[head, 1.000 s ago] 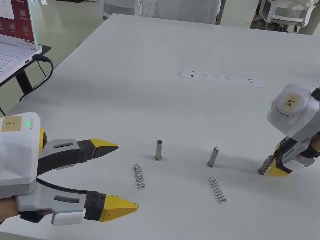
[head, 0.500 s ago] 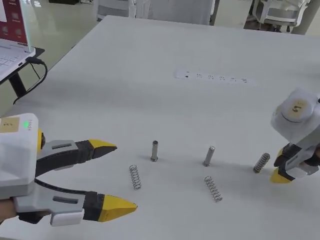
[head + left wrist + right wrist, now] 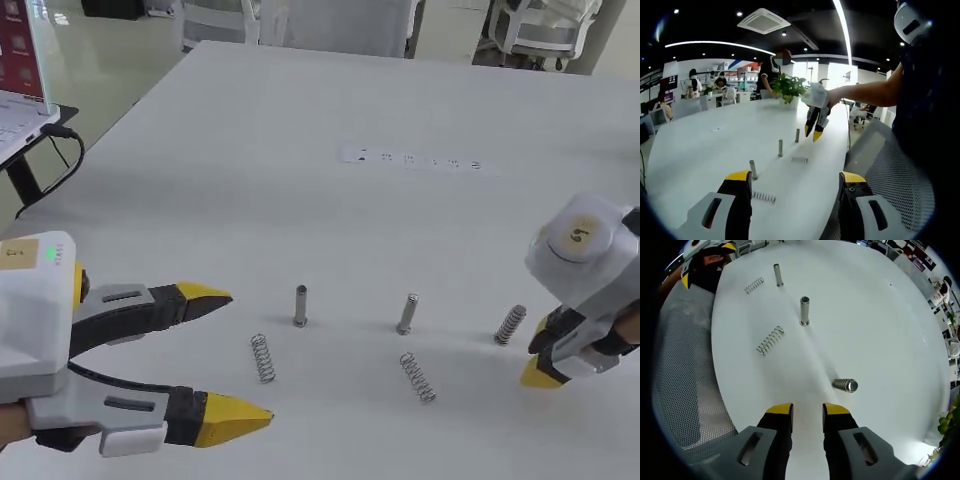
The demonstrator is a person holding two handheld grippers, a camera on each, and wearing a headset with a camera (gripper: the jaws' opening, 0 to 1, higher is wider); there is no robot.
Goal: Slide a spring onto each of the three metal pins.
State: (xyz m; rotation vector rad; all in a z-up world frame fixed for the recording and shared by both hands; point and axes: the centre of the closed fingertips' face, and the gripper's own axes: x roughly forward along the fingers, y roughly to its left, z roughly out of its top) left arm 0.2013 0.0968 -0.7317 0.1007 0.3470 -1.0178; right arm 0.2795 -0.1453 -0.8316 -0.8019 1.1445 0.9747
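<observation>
Currently we have the white table (image 3: 300,200) carrying three upright metal pins in a row, with two loose springs lying in front of them. The left gripper (image 3: 232,356) hovers at the near left, its jaws spread wide with nothing between them. The right gripper (image 3: 807,412) hangs at the near right, just beside the right pin (image 3: 510,324). Its jaws stand a narrow gap apart and hold nothing. The right pin already wears a spring along its shaft. The middle pin (image 3: 407,313) and the left pin (image 3: 300,305) are bare, so we judge one of the three placements done.

The relation that governs the coming move is as follows. The left spring (image 3: 262,357) lies flat just ahead of the left gripper's tips, between them and the left pin, and well apart from the right gripper. We therefore assign it to the left gripper. Its long axis runs roughly in line with the gap from one jaw to the other, as the left gripper view shows. Closing as posed would likely press the spring end to end, so we advise rolling the gripper to take the coil across its width. The middle spring (image 3: 417,377) lies flat near the foot of the middle pin, at a slant, closer to the right gripper.

Both springs are slender, open-wound coils of bright wire, likely to roll or flex under a hard grip.
</observation>
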